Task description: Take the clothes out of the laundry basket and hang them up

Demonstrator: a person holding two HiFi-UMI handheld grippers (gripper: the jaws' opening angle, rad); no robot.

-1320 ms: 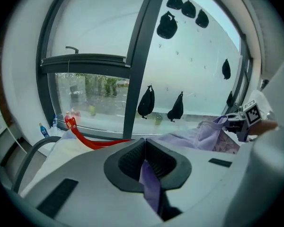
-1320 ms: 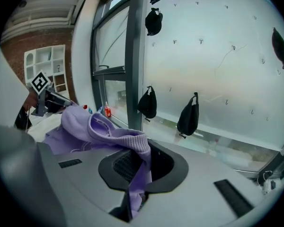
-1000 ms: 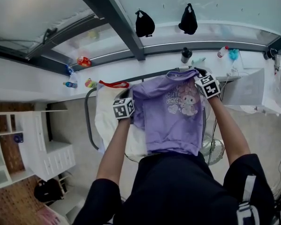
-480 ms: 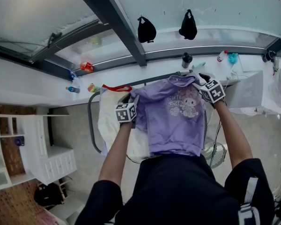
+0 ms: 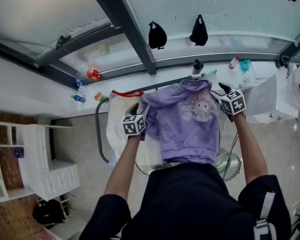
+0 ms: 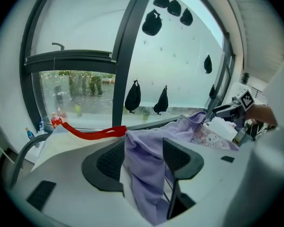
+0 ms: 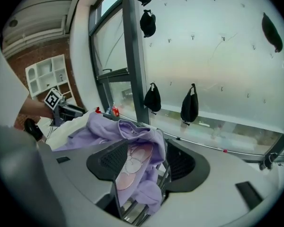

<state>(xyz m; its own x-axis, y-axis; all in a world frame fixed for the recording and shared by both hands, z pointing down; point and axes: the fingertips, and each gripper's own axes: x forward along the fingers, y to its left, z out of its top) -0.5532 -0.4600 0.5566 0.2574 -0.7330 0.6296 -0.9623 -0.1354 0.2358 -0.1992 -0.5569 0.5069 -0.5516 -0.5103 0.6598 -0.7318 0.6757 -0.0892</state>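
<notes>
A lilac shirt (image 5: 190, 124) with a cartoon print hangs over the dark rail (image 5: 155, 88) of a drying rack in front of me. My left gripper (image 5: 140, 110) is at the shirt's left shoulder. In the left gripper view (image 6: 144, 157) its jaws have just been opening and stand wide, and the lilac cloth (image 6: 199, 126) lies loose between them. My right gripper (image 5: 221, 90) is at the right shoulder. The right gripper view (image 7: 149, 162) shows its jaws just opened wide too, with the shirt (image 7: 104, 126) draped slack between the pads.
A white bag with a red strap (image 5: 126, 93) sits under the rail at the left. Two black bags (image 5: 157, 34) hang on the frosted window, and bottles (image 5: 197, 66) stand on the sill. A white shelf unit (image 5: 50, 164) is at the left, a fan (image 5: 229, 161) on the floor.
Both grippers were shut on the shirt's shoulders and now stand open. Each has drawn slightly outward and back from the shirt, which stays hanging on the rail.
</notes>
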